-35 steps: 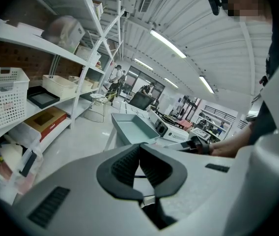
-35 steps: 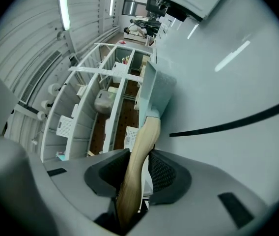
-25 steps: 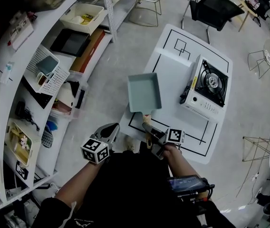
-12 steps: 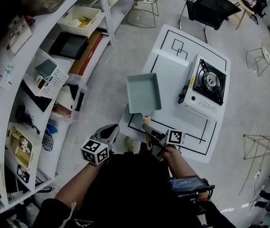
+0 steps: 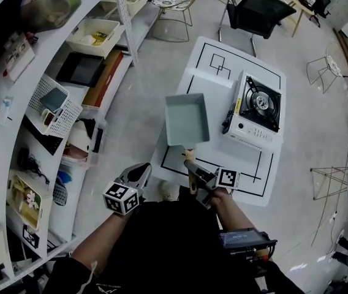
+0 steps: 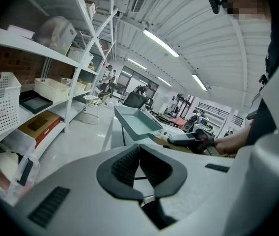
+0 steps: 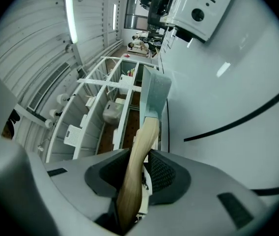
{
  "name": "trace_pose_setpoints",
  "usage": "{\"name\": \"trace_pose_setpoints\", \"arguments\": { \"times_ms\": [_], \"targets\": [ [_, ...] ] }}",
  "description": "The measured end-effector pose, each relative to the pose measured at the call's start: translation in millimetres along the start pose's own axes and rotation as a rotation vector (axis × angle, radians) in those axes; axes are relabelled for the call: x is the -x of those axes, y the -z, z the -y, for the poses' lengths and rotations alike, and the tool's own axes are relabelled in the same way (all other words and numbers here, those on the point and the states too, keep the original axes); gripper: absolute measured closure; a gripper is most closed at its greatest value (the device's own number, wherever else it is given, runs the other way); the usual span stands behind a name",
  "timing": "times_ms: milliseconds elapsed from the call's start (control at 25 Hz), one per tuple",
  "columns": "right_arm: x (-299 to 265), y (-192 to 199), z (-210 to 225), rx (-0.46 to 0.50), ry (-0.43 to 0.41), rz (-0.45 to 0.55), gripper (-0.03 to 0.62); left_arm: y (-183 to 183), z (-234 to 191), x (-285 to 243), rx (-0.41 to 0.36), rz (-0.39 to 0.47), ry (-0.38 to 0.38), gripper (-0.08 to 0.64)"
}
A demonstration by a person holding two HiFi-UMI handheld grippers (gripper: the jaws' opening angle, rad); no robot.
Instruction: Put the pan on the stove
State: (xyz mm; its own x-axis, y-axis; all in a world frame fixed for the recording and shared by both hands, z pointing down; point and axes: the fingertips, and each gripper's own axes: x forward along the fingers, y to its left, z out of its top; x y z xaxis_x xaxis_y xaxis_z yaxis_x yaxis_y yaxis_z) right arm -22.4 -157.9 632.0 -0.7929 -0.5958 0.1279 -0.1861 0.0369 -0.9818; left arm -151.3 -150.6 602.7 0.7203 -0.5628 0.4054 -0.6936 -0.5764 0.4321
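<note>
Pan (image 5: 187, 119) gripped by right gripper (image 5: 191, 166) (left gripper (image 5: 141, 170) closed), over table (image 5: 214, 81) edge, near stove (image 5: 257, 107)

I see the pan (image 5: 187, 119) as matt pale teal, its handle (image 7: 135, 161) smooth light wood. The table (image 5: 247, 176) looks glossy white; the stove (image 5: 250, 129) has a shiny white casing with a dark metal grate (image 5: 261, 103).

White table (image 5: 218, 95) standing on the grey floor (image 5: 138, 112), black outlines marked across it, portable stove (image 5: 257, 111) sitting by its right edge
</note>
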Motion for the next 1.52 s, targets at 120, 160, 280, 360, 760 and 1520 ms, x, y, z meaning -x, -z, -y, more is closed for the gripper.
{"name": "trace_pose_setpoints", "arguments": {
  "times_ms": [120,160,280,360,760,1520],
  "targets": [
    [3.3,-9.3,-14.0,0.027,-0.027,0.028,0.462,1.0,2.1,-1.9,-0.012,-0.016,0.005,0.549],
    [5.1,-12.5,-16.9,0.032,-0.029,0.038,0.462,1.8,2.6,-3.2,-0.013,-0.016,0.008,0.549],
    [12.2,-20.6,-23.2,0.040,-0.034,0.066,0.462,-0.2,8.1,-7.6,-0.009,-0.011,0.032,0.549],
    [19.0,-26.6,-24.6,0.043,-0.031,0.088,0.460,0.6,7.9,-12.7,-0.016,-0.008,0.038,0.549],
    [56.4,-48.9,-27.6,0.092,-0.012,0.148,0.460,-13.6,33.3,-41.5,-0.049,-0.001,0.090,0.549],
    [113.4,-99.0,-46.5,0.094,-0.041,0.225,0.456,-13.7,92.6,-84.8,-0.104,-0.042,0.138,0.549]
  ]
}}
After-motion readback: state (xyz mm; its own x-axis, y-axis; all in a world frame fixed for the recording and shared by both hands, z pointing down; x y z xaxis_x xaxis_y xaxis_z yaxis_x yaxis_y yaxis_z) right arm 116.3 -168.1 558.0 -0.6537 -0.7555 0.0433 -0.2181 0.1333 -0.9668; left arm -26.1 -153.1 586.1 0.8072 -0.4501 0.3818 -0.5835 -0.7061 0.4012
